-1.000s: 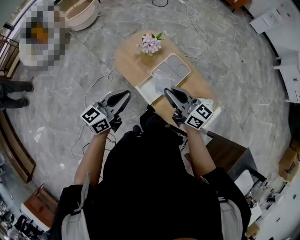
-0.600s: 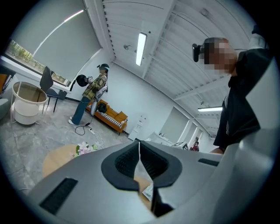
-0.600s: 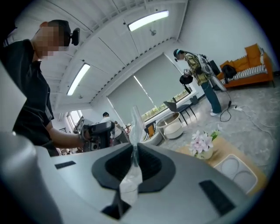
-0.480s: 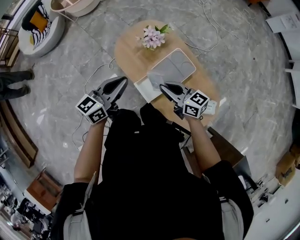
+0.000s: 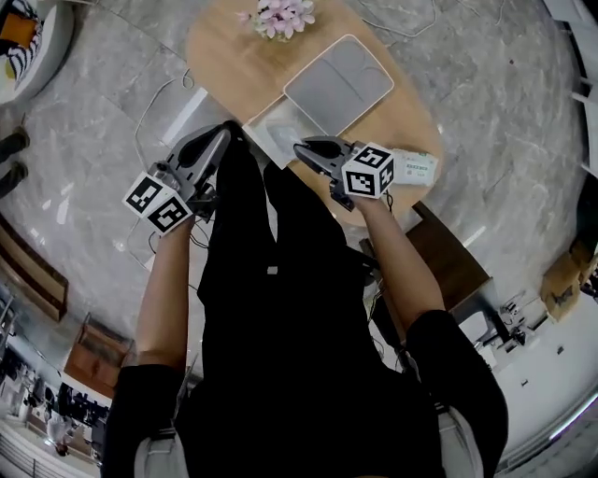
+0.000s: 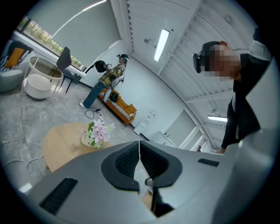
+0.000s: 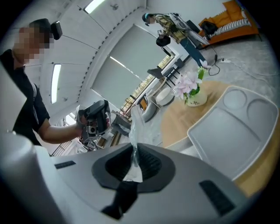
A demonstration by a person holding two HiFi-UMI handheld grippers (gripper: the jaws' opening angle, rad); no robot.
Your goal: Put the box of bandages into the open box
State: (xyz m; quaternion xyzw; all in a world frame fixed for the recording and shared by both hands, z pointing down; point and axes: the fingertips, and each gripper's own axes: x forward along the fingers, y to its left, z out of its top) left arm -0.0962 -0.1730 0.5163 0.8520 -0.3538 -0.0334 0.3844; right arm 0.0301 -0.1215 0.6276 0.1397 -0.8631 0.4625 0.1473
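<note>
The green-and-white box of bandages point(image 5: 417, 166) lies on the round wooden table point(image 5: 234, 65), just right of my right gripper's marker cube. The white open box point(image 5: 271, 133) sits at the table's near edge, beside a white moulded lid point(image 5: 338, 82). My right gripper point(image 5: 303, 148) hangs over the open box's near corner, shut on a strip of clear plastic film point(image 7: 133, 127) that sticks up between its pads point(image 7: 132, 153). My left gripper point(image 5: 222, 135) is off the table's left edge, shut with nothing in it point(image 6: 139, 148).
A vase of pink flowers point(image 5: 277, 16) stands at the table's far side and also shows in both gripper views point(image 7: 191, 87). Cables point(image 5: 149, 103) trail over the marble floor. A dark wooden cabinet point(image 5: 448, 261) stands to my right. A person stands far off point(image 6: 109, 81).
The table has slid up and left in the head view as the head turned. Both grippers keep their places by the table's near edge; the right one stays over the open box.
</note>
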